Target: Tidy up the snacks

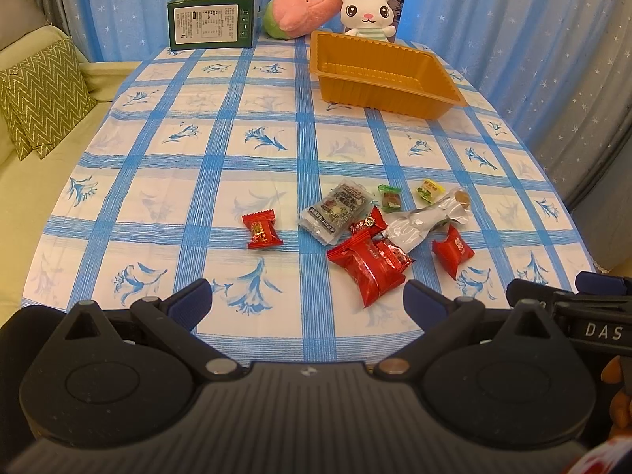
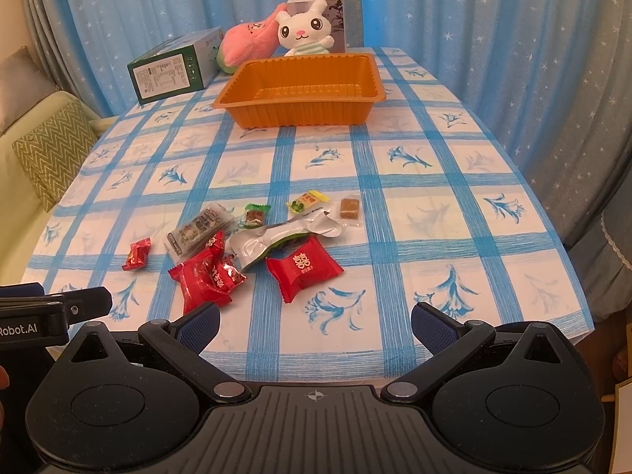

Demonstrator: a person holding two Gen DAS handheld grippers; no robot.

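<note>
Several wrapped snacks lie scattered on the near part of the table: a lone small red candy, a clear pack of dark snacks, a big red pack, a silver pouch, a red square candy, and small green and yellow candies. An empty orange tray stands farther back. My left gripper is open and empty, short of the snacks. My right gripper is open and empty near the table's front edge.
A green box, a pink plush and a white rabbit plush stand at the table's far end. A sofa with a zigzag cushion is on the left. Blue curtains hang behind.
</note>
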